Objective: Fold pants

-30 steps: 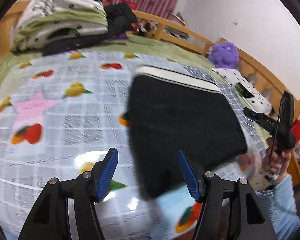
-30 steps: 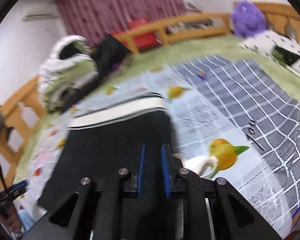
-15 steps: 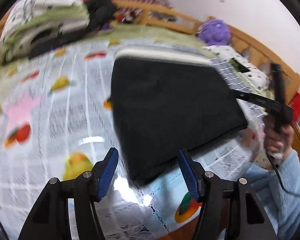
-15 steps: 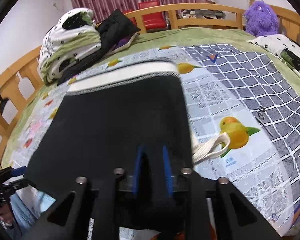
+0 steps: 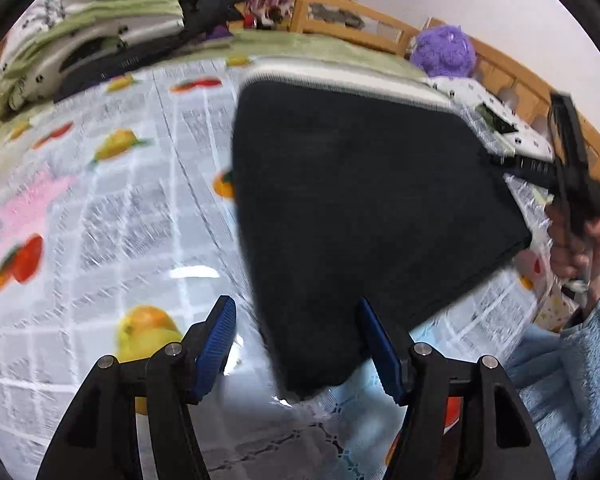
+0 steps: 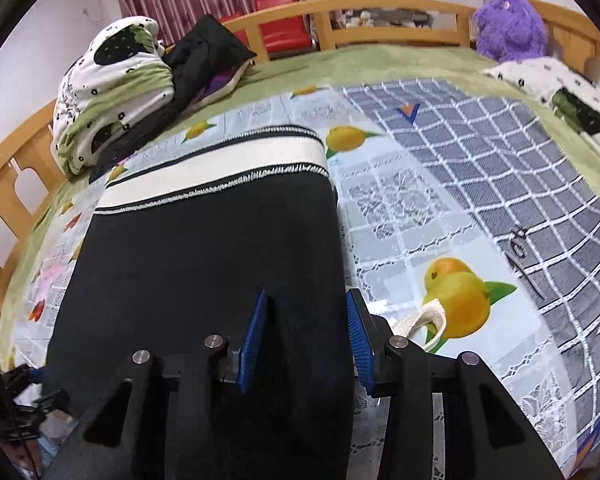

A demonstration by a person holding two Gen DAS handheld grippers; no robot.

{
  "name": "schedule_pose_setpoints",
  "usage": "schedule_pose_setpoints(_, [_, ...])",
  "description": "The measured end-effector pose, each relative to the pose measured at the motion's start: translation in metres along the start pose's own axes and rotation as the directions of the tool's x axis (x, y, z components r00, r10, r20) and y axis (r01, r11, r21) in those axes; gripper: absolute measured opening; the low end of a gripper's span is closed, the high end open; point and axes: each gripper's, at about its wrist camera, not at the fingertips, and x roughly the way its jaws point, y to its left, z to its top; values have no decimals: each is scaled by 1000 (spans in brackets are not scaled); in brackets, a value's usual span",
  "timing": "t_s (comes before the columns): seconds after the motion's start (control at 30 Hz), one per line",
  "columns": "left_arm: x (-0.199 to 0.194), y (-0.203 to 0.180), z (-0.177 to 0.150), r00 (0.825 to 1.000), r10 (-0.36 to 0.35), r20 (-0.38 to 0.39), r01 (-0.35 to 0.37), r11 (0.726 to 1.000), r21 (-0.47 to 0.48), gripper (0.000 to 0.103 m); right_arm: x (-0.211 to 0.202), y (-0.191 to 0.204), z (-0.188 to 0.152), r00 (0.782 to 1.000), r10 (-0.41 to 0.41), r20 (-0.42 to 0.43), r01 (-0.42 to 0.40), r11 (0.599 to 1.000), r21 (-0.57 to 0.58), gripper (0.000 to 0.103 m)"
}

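Observation:
The black pants (image 5: 360, 200) lie folded flat on the fruit-print cloth, white striped waistband (image 6: 216, 172) at the far end. My left gripper (image 5: 300, 344) is open, its blue pads on either side of the near left corner of the pants. My right gripper (image 6: 306, 336) is open, with the near right edge of the pants (image 6: 228, 280) lying between its pads. It also shows in the left wrist view (image 5: 572, 184), beside the right edge of the pants. A white drawstring loop (image 6: 424, 320) lies beside the right pad.
Folded green and white bedding (image 6: 112, 92) and a dark jacket (image 6: 204, 56) sit at the back left. A purple plush toy (image 6: 508, 24) and a spotted pillow (image 6: 556, 88) sit back right. A wooden bed rail (image 6: 380, 8) rings the bed.
My right gripper has opened and let go of the pants' edge. My left gripper stayed open and shifted toward the pants' near corner.

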Motion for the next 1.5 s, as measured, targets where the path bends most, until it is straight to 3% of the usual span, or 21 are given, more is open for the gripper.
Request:
schedule_pose_setpoints(0.17, [-11, 12, 40, 999, -16, 37, 17, 999, -40, 61, -3, -5, 9, 1000, 24, 7, -24, 1000, 18, 46])
schedule_pose_setpoints(0.3, [14, 26, 71, 998, -57, 24, 59, 994, -94, 61, 13, -15, 20, 997, 67, -39, -64, 995, 75, 50])
schedule_pose_setpoints(0.4, [41, 43, 81, 992, -128, 5, 126, 973, -196, 61, 32, -20, 28, 991, 111, -78, -102, 989, 107, 53])
schedule_pose_setpoints(0.47, [59, 53, 83, 990, -139, -21, 130, 961, -243, 61, 41, -25, 31, 986, 140, -92, -129, 985, 118, 58])
schedule_pose_setpoints(0.63, [98, 66, 90, 969, -245, -42, 222, 928, -299, 59, 60, -35, 32, 962, 235, -139, -213, 964, 160, 58])
schedule_pose_setpoints(0.73, [113, 59, 99, 959, -278, -53, 253, 925, -283, 49, 76, -38, 30, 937, 313, -154, -280, 938, 203, 58])
schedule_pose_setpoints(0.8, [117, 58, 102, 957, -285, -60, 258, 925, -279, 39, 79, -39, 31, 934, 324, -153, -288, 933, 214, 59])
schedule_pose_setpoints(0.83, [116, 59, 103, 953, -299, -52, 274, 921, -276, 29, 78, -39, 32, 933, 330, -147, -296, 931, 212, 58])
schedule_pose_setpoints(0.93, [103, 65, 106, 945, -326, -15, 307, 905, -294, 19, 65, -35, 38, 933, 345, -100, -318, 923, 218, 43])
schedule_pose_setpoints(0.97, [98, 67, 107, 946, -324, -8, 308, 906, -289, 18, 59, -36, 40, 924, 375, -74, -349, 906, 239, 27])
schedule_pose_setpoints(1.03, [83, 78, 111, 943, -332, 0, 318, 903, -291, 16, 53, -31, 44, 884, 465, -34, -437, 851, 292, 22])
schedule_pose_setpoints(1.07, [75, 84, 112, 944, -331, 4, 317, 902, -292, 16, 52, -23, 44, 887, 461, -35, -433, 855, 287, 21])
schedule_pose_setpoints(1.13, [53, 101, 115, 953, -302, 25, 297, 913, -281, 16, 54, 6, 43, 891, 452, -47, -425, 866, 264, 20])
schedule_pose_setpoints(1.23, [26, 131, 120, 982, -186, 17, 183, 947, -265, 16, 69, 52, 43, 845, 532, -65, -496, 823, 277, 20])
schedule_pose_setpoints(1.3, [18, 151, 117, 996, -88, -24, 78, 958, -275, 19, 79, 82, 43, 830, 551, -85, -517, 818, 252, 20])
schedule_pose_setpoints(1.37, [25, 170, 105, 996, -22, -87, -6, 952, -305, 25, 94, 109, 39, 841, 533, -91, -506, 836, 213, 20])
schedule_pose_setpoints(1.43, [36, 183, 90, 994, -22, -108, -17, 937, -349, 34, 103, 119, 32, 870, 488, -72, -471, 865, 174, 23])
schedule_pose_setpoints(1.5, [36, 183, 81, 997, -15, -70, -11, 937, -349, 36, 105, 124, 25, 902, 423, -83, -412, 903, 120, 25])
